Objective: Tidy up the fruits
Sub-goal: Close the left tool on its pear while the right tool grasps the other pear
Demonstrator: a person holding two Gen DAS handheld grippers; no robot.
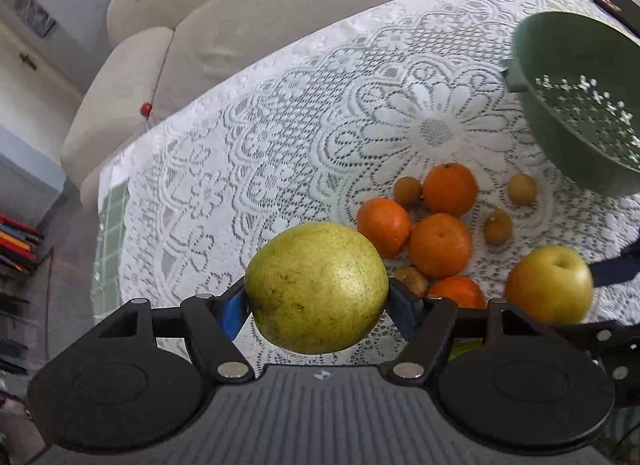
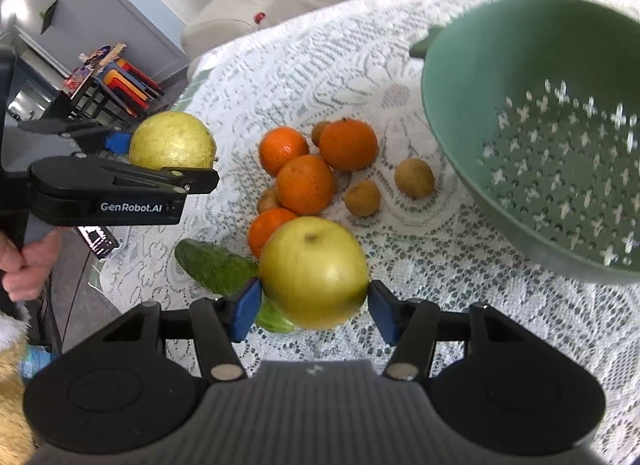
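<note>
Both grippers carry fruit: the left gripper (image 1: 316, 305) is clamped on a pear (image 1: 316, 287), the right gripper (image 2: 314, 305) on an apple (image 2: 314, 271). Neither is yet in the empty green colander (image 2: 532, 169); oranges (image 2: 306, 184) and small brown fruits (image 2: 414, 178) remain on the tablecloth (image 2: 460, 337).

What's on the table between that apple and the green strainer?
In the right wrist view, only bare lace tablecloth lies between the apple and the strainer; the oranges sit off to the side.

colander (image 2: 480, 77) green | oranges (image 2: 306, 184) orange | tablecloth (image 1: 280, 137) white lace, floral | tongs pads (image 2: 248, 307) blue
</note>
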